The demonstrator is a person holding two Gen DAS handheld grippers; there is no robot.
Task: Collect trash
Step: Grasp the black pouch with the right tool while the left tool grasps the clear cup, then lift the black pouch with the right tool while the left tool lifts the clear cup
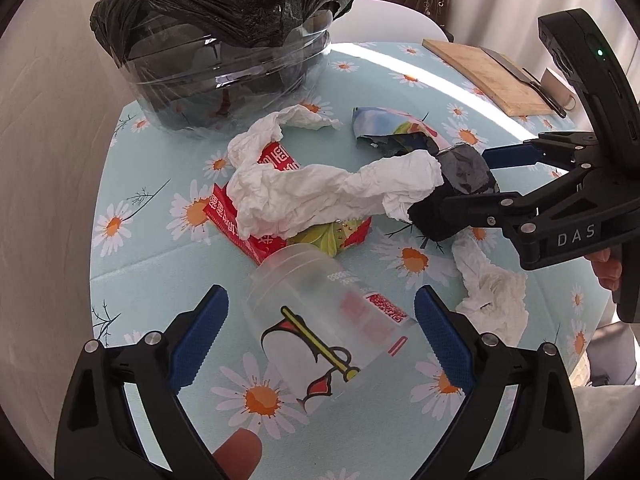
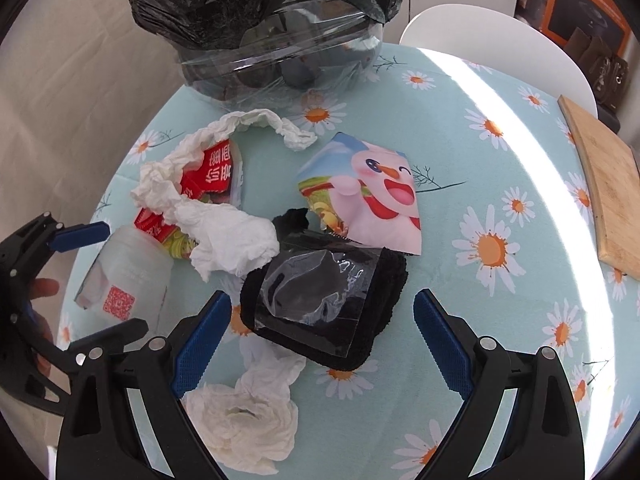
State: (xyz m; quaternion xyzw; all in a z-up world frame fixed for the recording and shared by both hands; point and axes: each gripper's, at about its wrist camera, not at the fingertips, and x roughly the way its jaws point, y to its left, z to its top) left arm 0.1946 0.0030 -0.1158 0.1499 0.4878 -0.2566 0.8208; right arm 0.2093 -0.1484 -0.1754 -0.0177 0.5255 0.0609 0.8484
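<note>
Wide-open left gripper (image 1: pixel 320 332) straddles the plastic cup (image 1: pixel 320 320); right gripper (image 2: pixel 320 336) (equally wide) frames the black bundle (image 2: pixel 324 300); close squarely, gently.

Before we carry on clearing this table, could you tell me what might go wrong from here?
1. The plastic cup lies on its side between the open left gripper; being round, it may roll or squirt out when squeezed.
2. The long tissue drapes over the red wrapper and touches the black bundle in front of the open right gripper, so lifting the bundle may drag it along.
</note>
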